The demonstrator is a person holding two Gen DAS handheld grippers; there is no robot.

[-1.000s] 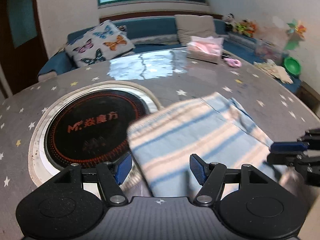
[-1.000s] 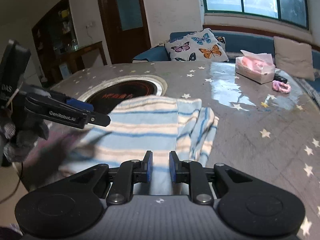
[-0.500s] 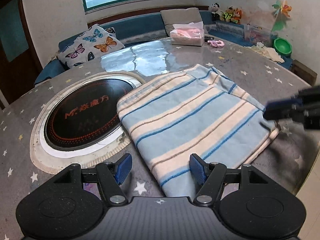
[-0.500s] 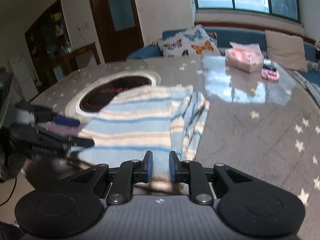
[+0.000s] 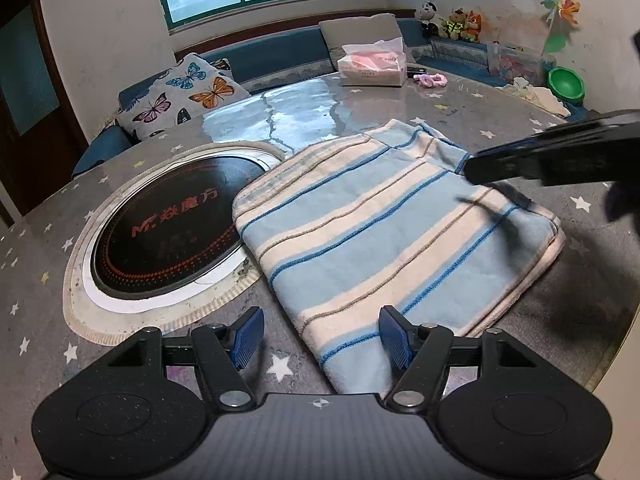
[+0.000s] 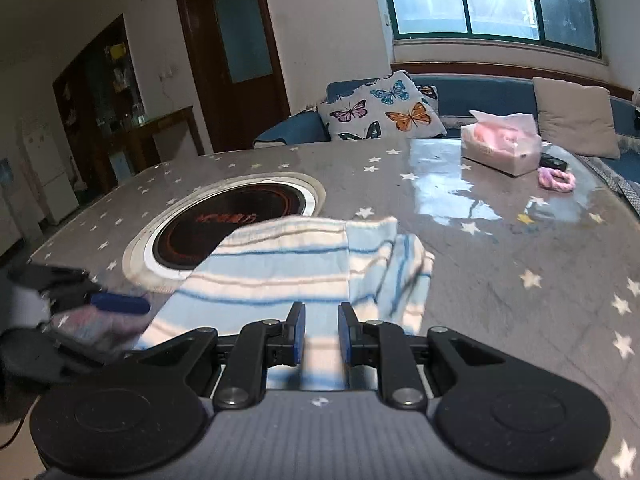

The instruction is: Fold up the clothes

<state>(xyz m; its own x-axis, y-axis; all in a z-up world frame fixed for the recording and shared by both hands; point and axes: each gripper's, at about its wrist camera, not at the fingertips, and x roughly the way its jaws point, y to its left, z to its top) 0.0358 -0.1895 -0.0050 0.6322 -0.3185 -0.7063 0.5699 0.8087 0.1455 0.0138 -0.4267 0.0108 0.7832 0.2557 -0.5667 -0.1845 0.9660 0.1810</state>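
A blue and cream striped towel [image 5: 380,232] lies folded flat on the grey star-patterned table [image 5: 460,120]. Its left edge overlaps the round cooker's rim. My left gripper [image 5: 320,332] hovers open over the towel's near corner, with nothing between its blue pads. In the left wrist view the right gripper's fingers [image 5: 520,164] reach in, blurred, above the towel's far right part. In the right wrist view my right gripper [image 6: 321,320] hangs over the towel [image 6: 280,264] with its jaws a narrow gap apart and no cloth pinched. The left gripper's blue pad [image 6: 116,304] shows at the left.
A round black induction cooker [image 5: 168,232] is set into the table left of the towel. A tissue box [image 5: 372,68] and a pink scrunchie [image 5: 430,79] sit at the far side. The table edge [image 5: 616,344] runs close on the right. A butterfly cushion [image 5: 180,96] lies on the sofa behind.
The towel, raised close to the left camera a second ago, now lies flat. The left gripper has drawn back from it. The right gripper has shifted over the towel's far right side.
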